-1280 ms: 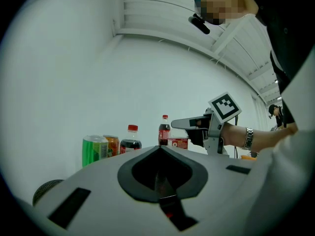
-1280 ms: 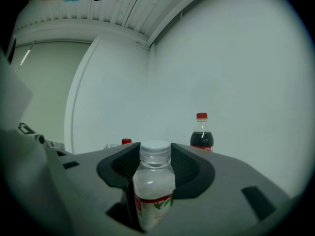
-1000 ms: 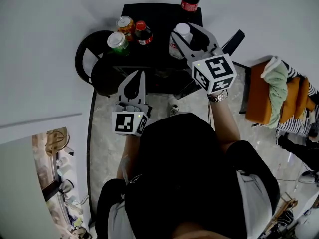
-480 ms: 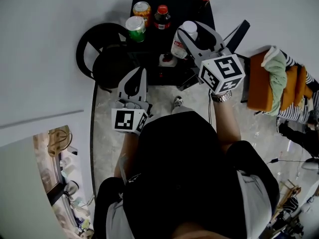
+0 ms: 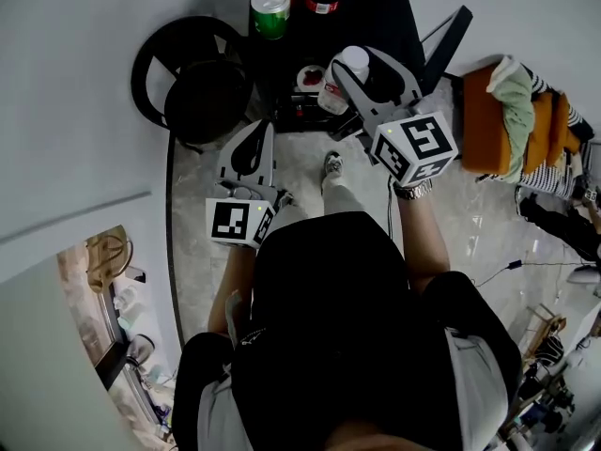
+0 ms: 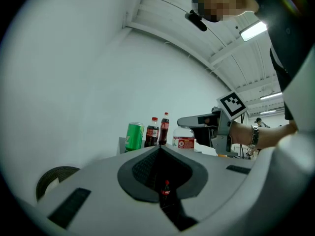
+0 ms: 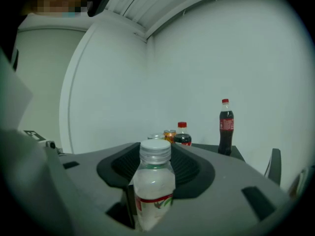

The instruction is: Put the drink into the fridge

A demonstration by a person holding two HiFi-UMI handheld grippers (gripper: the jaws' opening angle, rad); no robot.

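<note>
The drink, a clear plastic bottle (image 7: pixel 153 183) with a white cap and a red-and-green label, stands upright in the right tool (image 5: pixel 362 64), whose jaws are spread wide around its body at label height and pressed on it. It is carried in front of the black table (image 5: pixel 376 7), where a green can (image 5: pixel 269 12) and cola bottles remain. It looks full, so probably fairly heavy, with smooth thin walls that would give under a hard squeeze — a firm hold around the mid-body, kept upright, seems the safest place. The left tool (image 5: pixel 263 134) is closed and holds nothing.
</note>
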